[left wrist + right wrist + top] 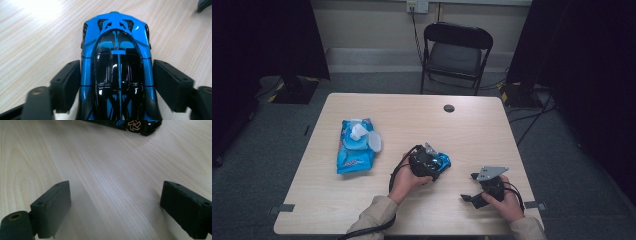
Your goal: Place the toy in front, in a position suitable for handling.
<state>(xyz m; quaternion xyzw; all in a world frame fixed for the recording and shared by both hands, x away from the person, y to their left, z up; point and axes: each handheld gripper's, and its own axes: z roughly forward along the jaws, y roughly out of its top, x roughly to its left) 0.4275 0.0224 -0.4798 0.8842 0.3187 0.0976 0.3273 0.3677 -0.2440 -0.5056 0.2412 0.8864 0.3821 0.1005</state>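
The left gripper (117, 82) straddles the blue toy car (116, 62), fingers (65, 83) parted beside it. Near the car, the right gripper (115, 207) rests, fingers wide apart.

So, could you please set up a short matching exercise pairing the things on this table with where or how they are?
1. toy car
2. wipes pack
3. right gripper
4. chair

a. beyond the table's far edge
b. jaws wide over bare wood
c. between the left gripper's jaws
d. lid flipped open, left part of the table

Pairs: 1-c, 2-d, 3-b, 4-a
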